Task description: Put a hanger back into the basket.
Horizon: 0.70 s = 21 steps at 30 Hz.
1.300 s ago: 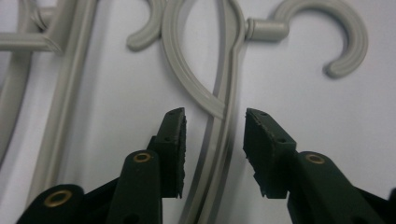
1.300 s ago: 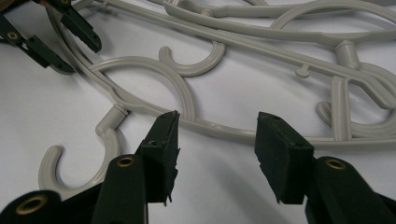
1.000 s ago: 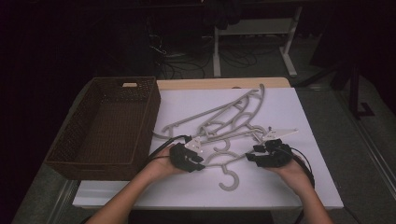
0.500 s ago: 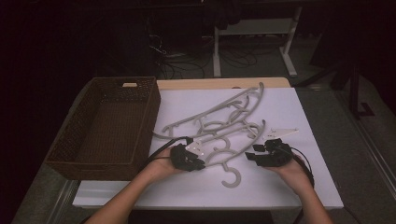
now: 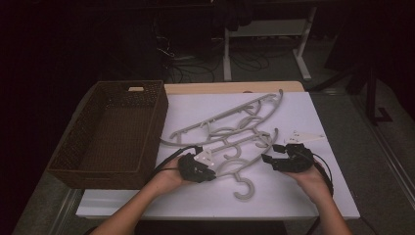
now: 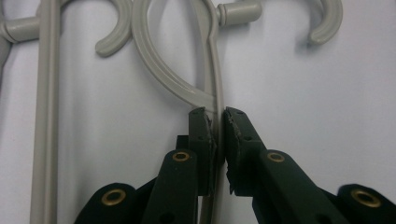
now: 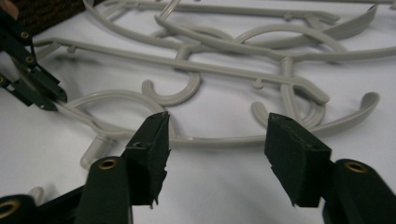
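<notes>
A: High view. What step is in hand?
B: The left tongs (image 5: 208, 172) grip the nearest grey hanger (image 5: 235, 169), which lies on the white tabletop (image 5: 293, 196) right of the wicker basket (image 5: 78, 161); the right tongs (image 5: 269, 159) hover by its other end.

A: Left gripper view?
B: The tongs are clamped on the hanger's thin bar (image 6: 215, 84).

A: Right gripper view?
B: The tongs stand wide apart above the arm (image 7: 219, 139). Likely next move: close there, then lift the hanger level. No writing is legible.

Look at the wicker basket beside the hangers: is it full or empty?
Empty. The high view looks straight into the wicker basket, showing only its bare woven floor; the hangers all lie on the white table.
</notes>
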### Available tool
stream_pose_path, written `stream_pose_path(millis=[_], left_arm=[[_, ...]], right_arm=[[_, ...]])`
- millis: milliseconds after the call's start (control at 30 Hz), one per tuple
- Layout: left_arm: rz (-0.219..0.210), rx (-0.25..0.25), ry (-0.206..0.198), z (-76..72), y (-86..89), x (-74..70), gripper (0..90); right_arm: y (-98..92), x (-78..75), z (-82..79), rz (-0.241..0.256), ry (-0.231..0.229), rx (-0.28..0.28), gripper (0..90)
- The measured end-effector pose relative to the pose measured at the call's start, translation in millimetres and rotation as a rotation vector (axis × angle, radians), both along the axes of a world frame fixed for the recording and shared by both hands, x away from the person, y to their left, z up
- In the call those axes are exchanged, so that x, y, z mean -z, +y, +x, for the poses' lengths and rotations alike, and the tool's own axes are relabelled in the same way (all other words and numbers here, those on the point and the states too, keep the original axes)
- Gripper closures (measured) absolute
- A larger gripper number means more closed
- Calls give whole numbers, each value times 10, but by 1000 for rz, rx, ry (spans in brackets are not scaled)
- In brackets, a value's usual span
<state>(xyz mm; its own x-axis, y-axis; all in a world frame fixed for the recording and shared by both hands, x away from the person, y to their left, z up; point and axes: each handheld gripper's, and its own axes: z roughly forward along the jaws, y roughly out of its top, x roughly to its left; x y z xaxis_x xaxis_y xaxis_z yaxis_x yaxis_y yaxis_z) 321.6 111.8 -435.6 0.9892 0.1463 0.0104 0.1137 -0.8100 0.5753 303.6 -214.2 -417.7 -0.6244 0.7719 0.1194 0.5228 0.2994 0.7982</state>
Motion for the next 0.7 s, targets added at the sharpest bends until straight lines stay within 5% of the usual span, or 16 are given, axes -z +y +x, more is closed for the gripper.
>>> stream_pose_path(millis=[267, 700], left_arm=[[-61, -24, 8, 11, 32, -156, 827], [-129, -81, -21, 94, 102, -528, 828]], right_arm=[[-147, -76, -52, 49, -54, 66, 328], [-268, -21, -107, 28, -39, 92, 304]])
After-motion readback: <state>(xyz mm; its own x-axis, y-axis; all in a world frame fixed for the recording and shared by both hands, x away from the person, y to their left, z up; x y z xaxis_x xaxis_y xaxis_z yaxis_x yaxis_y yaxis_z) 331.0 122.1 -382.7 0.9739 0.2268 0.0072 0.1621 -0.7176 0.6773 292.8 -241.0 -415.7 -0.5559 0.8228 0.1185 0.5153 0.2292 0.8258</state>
